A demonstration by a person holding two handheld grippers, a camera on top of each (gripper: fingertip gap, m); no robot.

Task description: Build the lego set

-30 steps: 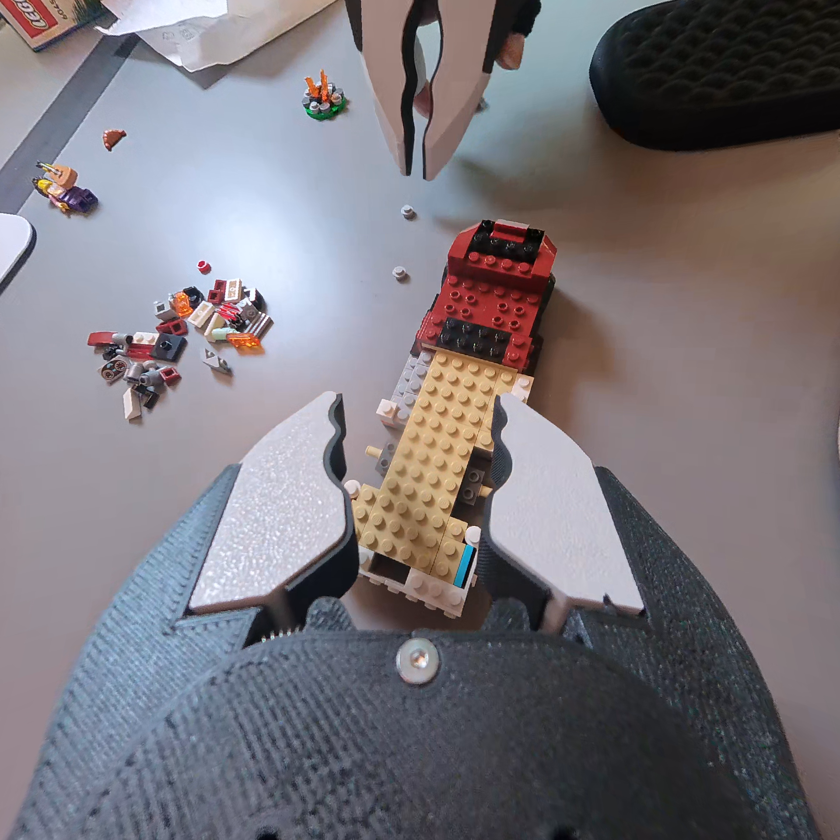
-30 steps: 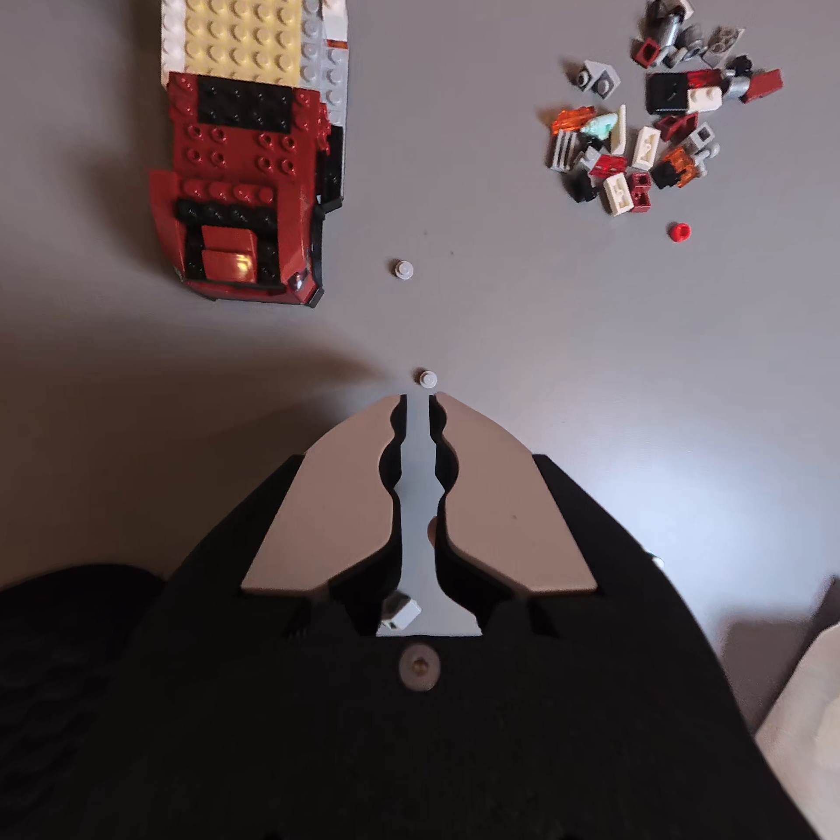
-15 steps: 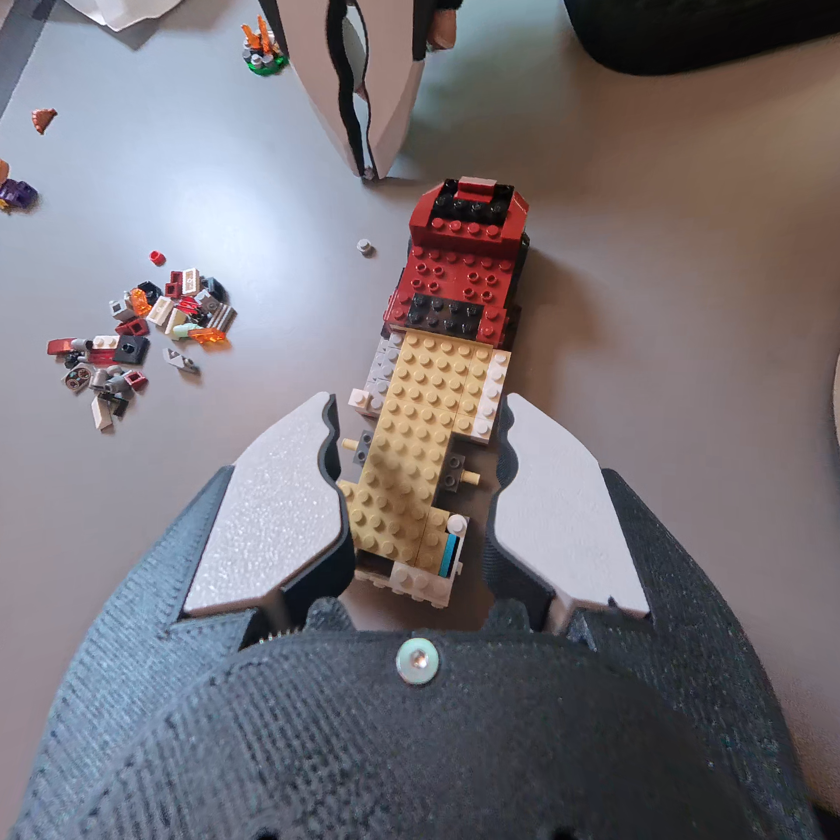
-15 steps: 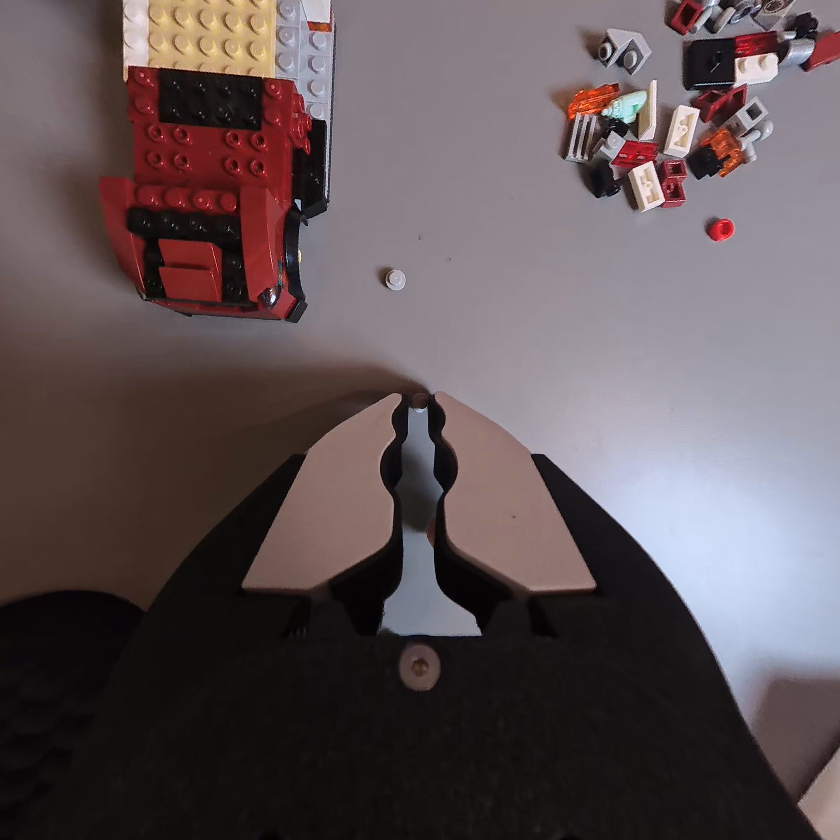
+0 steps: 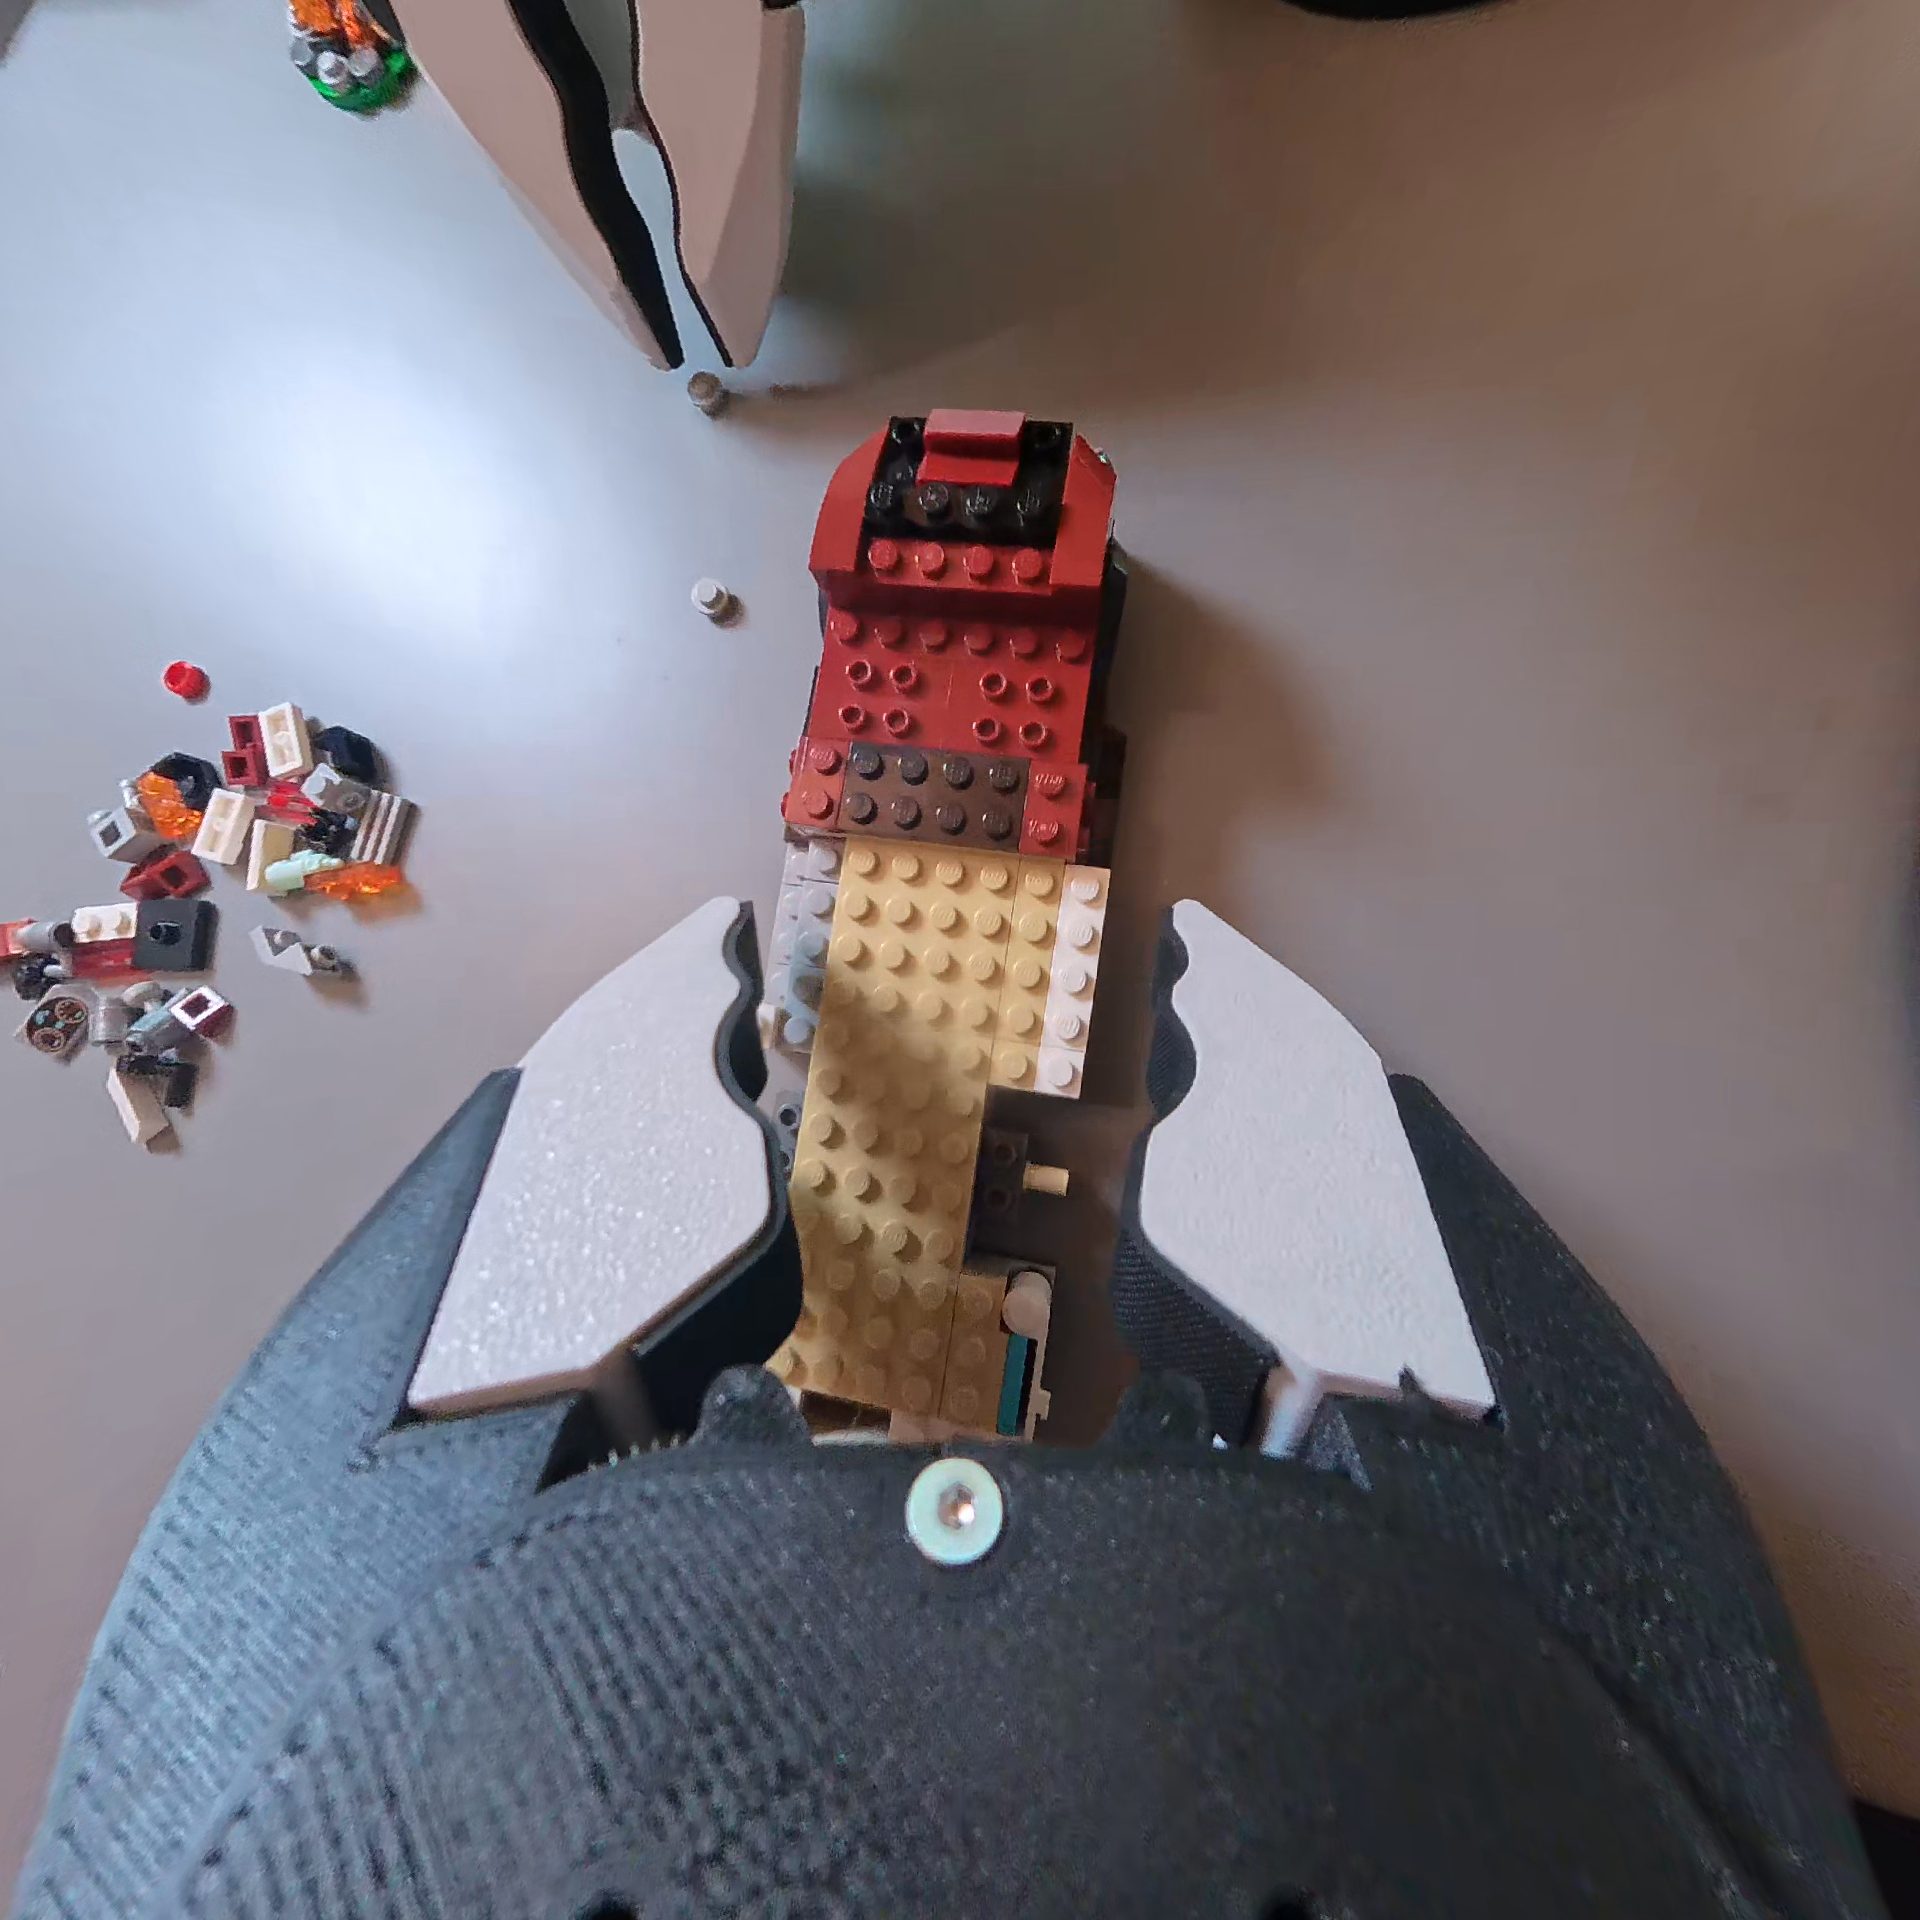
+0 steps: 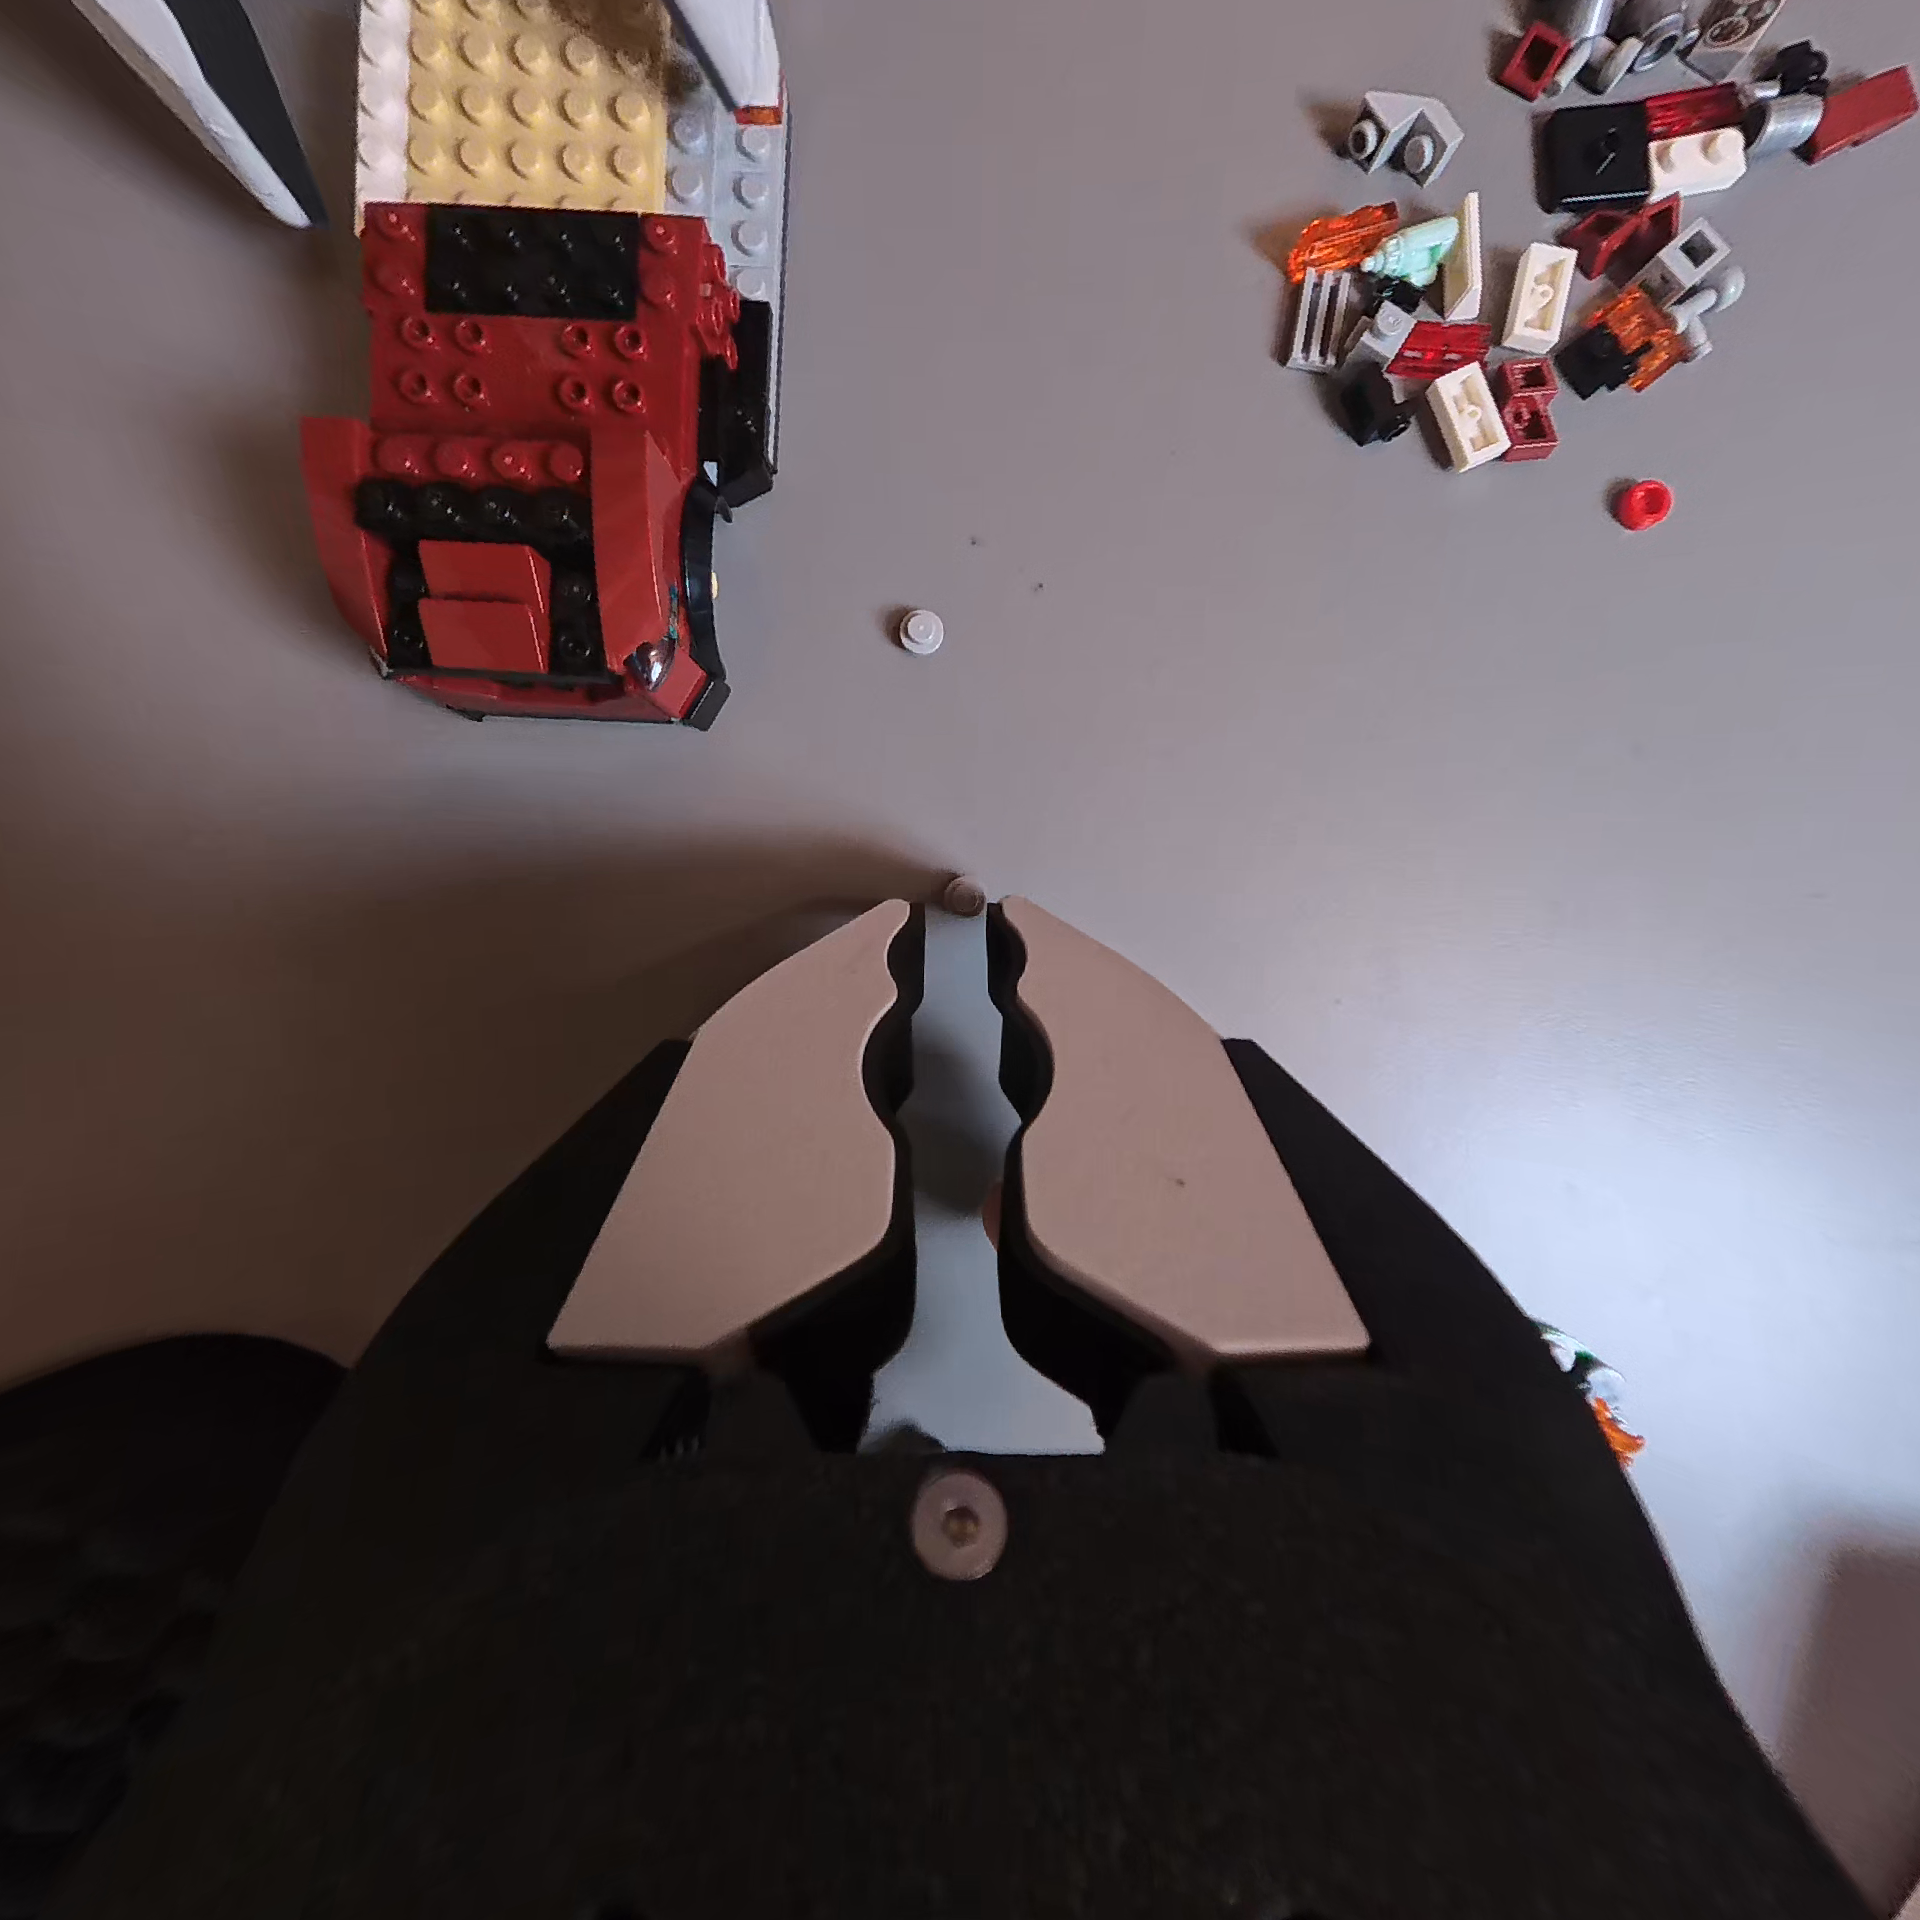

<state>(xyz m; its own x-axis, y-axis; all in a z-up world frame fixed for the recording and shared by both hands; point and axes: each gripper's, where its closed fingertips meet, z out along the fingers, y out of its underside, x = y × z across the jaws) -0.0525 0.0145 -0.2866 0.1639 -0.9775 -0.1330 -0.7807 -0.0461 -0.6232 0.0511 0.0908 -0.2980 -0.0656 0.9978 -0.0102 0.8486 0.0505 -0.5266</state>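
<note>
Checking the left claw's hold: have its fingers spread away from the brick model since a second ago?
Yes. The left claw has widened; its right finger now stands clear of the brick model.

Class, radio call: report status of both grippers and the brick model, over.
Left gripper open, straddling the tan-and-red brick model, right pad clear of it. Right gripper narrowly open, tips at a small grey stud, not gripped. Second stud lies loose nearby.

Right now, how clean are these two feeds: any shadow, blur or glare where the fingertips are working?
Left wrist view: bright table glare beside the loose brick pile; gripper shadow on the tan plate; the far right gripper slightly blurred. Right wrist view: a broad shadow darkens the table left of the fingertips, its edge reaching the small grey stud; edges curve.
</note>
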